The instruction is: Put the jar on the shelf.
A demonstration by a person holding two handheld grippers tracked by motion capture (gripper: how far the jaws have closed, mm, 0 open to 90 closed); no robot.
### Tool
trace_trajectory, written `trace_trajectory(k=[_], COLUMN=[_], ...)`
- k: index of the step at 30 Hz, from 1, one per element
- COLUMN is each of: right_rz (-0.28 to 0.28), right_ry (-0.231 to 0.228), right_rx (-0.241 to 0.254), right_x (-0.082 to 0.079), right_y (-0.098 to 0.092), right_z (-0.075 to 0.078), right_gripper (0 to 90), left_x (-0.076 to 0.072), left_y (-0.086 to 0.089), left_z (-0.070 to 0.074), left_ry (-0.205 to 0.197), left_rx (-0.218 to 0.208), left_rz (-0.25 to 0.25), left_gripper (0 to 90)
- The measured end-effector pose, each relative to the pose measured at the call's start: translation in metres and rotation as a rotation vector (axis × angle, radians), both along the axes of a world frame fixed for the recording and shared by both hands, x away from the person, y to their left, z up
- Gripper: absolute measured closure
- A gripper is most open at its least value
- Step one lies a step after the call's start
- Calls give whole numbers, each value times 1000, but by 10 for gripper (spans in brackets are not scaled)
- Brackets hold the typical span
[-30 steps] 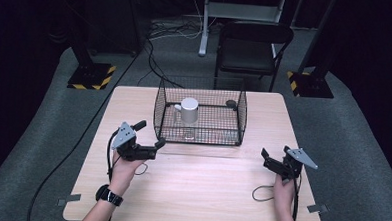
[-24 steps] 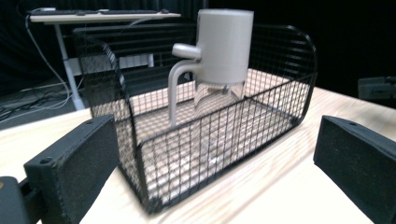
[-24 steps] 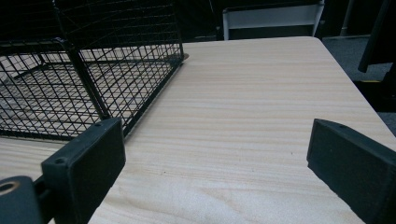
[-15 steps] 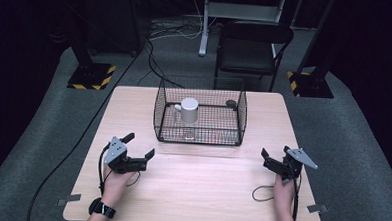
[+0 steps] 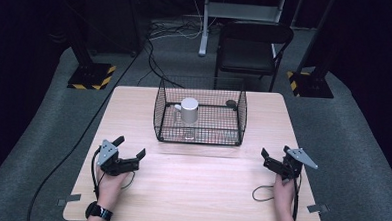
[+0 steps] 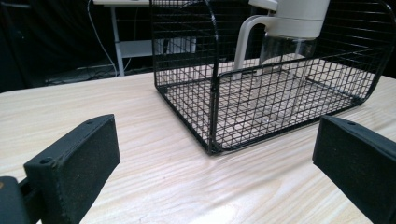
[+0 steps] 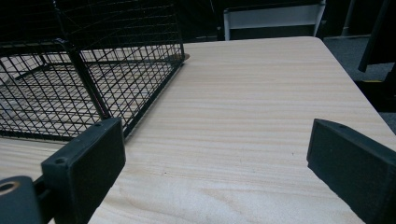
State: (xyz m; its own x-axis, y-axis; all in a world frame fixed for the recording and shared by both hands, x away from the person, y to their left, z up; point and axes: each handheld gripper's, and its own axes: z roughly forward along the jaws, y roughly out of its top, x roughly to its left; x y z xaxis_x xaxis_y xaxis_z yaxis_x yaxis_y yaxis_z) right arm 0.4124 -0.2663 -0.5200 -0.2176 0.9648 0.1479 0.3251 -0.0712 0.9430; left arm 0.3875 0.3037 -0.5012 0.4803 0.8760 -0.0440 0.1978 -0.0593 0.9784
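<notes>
A black wire basket [image 5: 200, 115] stands at the middle back of the wooden table [image 5: 200, 191]. Inside it sits a white mug [image 5: 189, 110] with a handle, and a clear glass [image 5: 189, 135] stands in front of the mug. My left gripper [image 5: 130, 146] rests near the front left, open and holding nothing. In the left gripper view its pads [image 6: 74, 163] frame the basket [image 6: 261, 107] and the mug [image 6: 294, 18]. At the front right, my right gripper [image 5: 274, 154] is open and holds nothing. Its view has the basket's corner [image 7: 93, 88] at the left.
A small dark object [image 5: 230, 103] lies at the basket's back right corner. A black chair [image 5: 252, 48] and stand bases with yellow-black tape [image 5: 90, 76] stand on the floor beyond the table. Cables trail from both grippers.
My left gripper has drawn back from the basket's front left corner toward the near left of the table. The right gripper has stayed put.
</notes>
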Motion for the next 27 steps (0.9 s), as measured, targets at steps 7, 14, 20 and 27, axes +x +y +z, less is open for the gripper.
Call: trace_trajectory(k=[7,14,20,27], right_rz=[0,-3,-2,-1], right_ry=[1,2,3,4], right_rx=[-6,-6,-6,-7], right_x=[0,0,0,0], right_y=[1,1,1,1], right_z=[0,0,0,0], right_gripper=[36,36,36,36], left_x=[1,2,2,2], left_y=[2,2,2,3], left_z=[-2,-3,-3,-4], left_ry=[15,25,24,33], left_rx=[-1,-6,3,4], left_rz=[-1,-7,0,5], left_gripper=[2,2,4,4])
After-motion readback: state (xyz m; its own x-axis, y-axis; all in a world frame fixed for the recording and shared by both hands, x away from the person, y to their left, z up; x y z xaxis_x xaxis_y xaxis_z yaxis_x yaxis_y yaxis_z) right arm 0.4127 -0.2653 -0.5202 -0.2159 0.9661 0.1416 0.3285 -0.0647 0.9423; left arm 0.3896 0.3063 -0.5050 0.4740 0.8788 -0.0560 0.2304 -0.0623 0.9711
